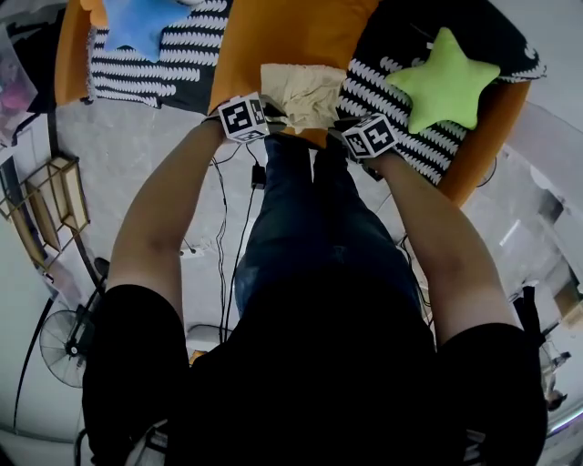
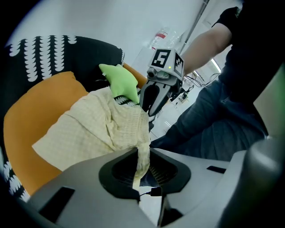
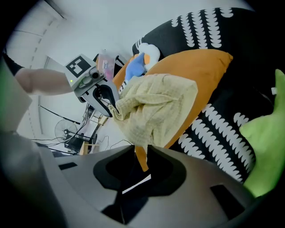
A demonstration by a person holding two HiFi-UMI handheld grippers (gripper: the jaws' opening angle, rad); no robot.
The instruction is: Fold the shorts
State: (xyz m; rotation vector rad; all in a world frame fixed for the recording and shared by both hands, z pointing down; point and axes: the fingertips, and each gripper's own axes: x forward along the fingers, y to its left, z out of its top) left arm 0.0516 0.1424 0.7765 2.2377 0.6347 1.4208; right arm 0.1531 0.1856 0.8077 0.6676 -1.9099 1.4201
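The cream checked shorts (image 1: 308,91) lie bunched on an orange cushion (image 1: 291,32), with both grippers at their near edge. In the left gripper view a strip of the shorts (image 2: 104,127) runs down between the jaws of my left gripper (image 2: 143,156), which is shut on it. Across the cloth, my right gripper (image 2: 151,107) holds the other corner. In the right gripper view the shorts (image 3: 156,111) hang down into the tips of my right gripper (image 3: 140,151); the jaws stand narrow, pinching the cloth's edge, with orange cushion showing behind. My left gripper (image 3: 107,104) grips the far corner.
A green star pillow (image 1: 446,80) lies to the right on a black and white patterned throw (image 1: 383,86). A blue star pillow (image 1: 137,23) sits at the far left. Cables (image 1: 223,237) cross the grey floor, beside a fan (image 1: 64,341) and a wooden rack (image 1: 50,205). The person's legs (image 1: 310,227) stand against the cushion.
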